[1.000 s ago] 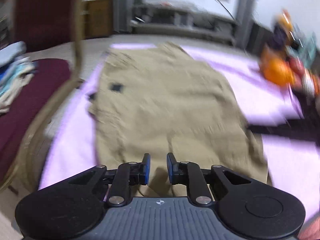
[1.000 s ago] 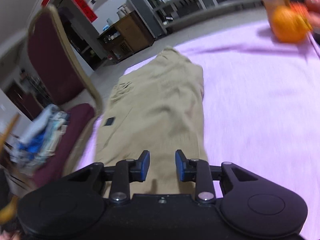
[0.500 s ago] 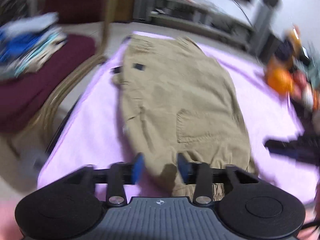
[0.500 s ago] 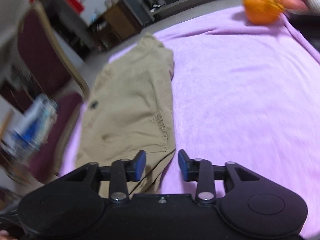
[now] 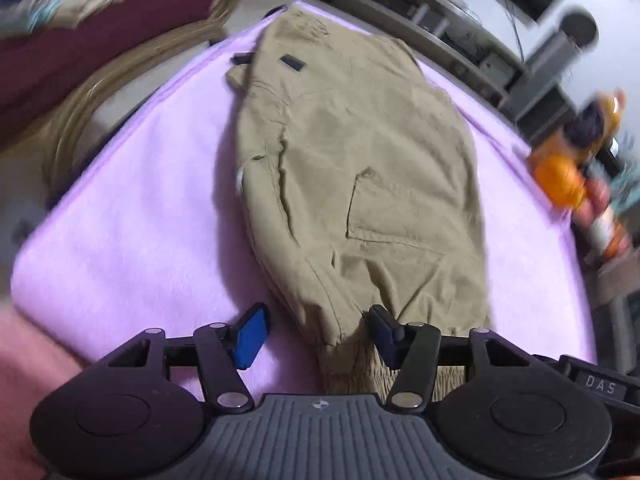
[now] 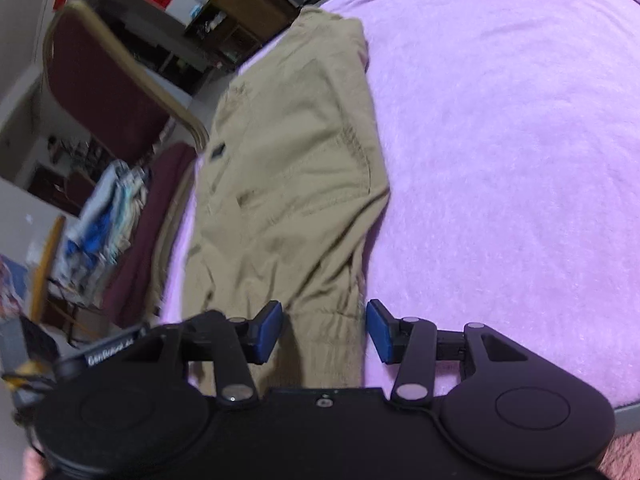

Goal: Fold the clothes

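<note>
Nearest in the left wrist view, the left tool [image 5: 316,330] is released, its two blue fingers [image 5: 250,336] wide apart, one on each side of the near end of the khaki trousers [image 5: 360,168]. The left finger stands over the bare purple cloth [image 5: 132,240]; the right finger is at the fabric just above the gathered cuff [image 5: 352,372]. Whether the fingers touch the fabric I cannot tell, because the view is a little blurred. At the lower left edge there is a pink sleeve [image 5: 24,360].

In the right wrist view, the right tool [image 6: 324,330] is also released, with its jaws spread on both sides of the elastic cuff [image 6: 324,344]. The cuff lies between the blue pads, not pinched. The black body of the left tool shows just to the left of it.

The trousers lie flat and lengthwise on the purple cloth that covers the tabletop, folded leg on leg, with cuffs near and waist far. A cargo pocket [image 5: 396,208] faces up at the middle, and a small dark patch [image 5: 292,62] sits near the waist.

Further away, on the left side of the tabletop, stands a dark red chair [image 6: 104,80] with a gold frame; a pile of clothes [image 6: 104,224] in blue and white lies on its seat. At the far right edge are blurred orange things [image 5: 564,176]. Behind everything runs a low grey shelf unit [image 5: 420,12].
</note>
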`<action>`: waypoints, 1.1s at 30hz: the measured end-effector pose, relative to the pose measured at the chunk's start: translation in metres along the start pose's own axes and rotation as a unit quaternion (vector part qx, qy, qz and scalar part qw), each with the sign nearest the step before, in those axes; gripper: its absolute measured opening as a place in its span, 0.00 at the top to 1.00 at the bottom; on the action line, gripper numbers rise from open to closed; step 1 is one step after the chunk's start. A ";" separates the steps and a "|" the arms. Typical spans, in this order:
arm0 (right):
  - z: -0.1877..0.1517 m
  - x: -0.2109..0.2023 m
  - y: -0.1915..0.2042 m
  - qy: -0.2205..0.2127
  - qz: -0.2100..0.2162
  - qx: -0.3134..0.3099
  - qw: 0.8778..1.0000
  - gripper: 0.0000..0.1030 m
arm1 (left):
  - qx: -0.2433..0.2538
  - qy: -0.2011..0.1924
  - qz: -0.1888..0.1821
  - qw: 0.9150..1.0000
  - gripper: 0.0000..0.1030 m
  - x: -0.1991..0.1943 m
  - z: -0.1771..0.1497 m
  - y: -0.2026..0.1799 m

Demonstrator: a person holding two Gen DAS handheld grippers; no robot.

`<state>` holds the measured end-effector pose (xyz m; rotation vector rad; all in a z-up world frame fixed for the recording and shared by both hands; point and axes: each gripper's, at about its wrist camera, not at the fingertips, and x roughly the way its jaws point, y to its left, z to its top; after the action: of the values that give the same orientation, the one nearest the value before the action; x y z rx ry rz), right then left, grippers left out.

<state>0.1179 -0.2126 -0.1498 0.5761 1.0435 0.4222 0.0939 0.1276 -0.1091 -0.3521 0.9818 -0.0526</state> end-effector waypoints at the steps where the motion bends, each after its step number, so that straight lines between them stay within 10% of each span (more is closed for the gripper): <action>1: -0.003 0.002 0.004 -0.004 -0.010 -0.016 1.000 0.58 | 0.013 -0.001 0.001 1.000 0.66 0.002 -0.001 -0.004; 7: -0.011 0.001 0.017 -0.020 -0.035 -0.056 0.998 0.82 | 0.039 -0.014 -0.007 0.999 0.85 -0.005 -0.002 -0.016; 12: -0.005 -0.052 0.019 -0.038 -0.008 -0.031 0.999 0.82 | 0.029 -0.023 -0.058 0.998 0.84 -0.036 -0.010 -0.025; 18: -0.012 -0.054 0.003 0.002 -0.037 -0.025 0.999 0.68 | 0.034 0.035 -0.015 0.999 0.71 -0.016 -0.015 -0.030; 26: 0.047 -0.136 0.045 -0.092 0.010 -0.094 0.991 0.58 | 0.016 -0.102 -0.069 0.992 0.69 -0.104 0.023 -0.022; 33: 0.122 -0.145 0.105 -0.183 -0.018 -0.272 0.944 0.59 | 0.071 -0.166 -0.044 0.983 0.68 -0.087 0.090 -0.053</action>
<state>0.1562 -0.2447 0.0604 0.1273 0.5410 0.5243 0.1249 0.1189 0.0230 -0.2624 0.6291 -0.1382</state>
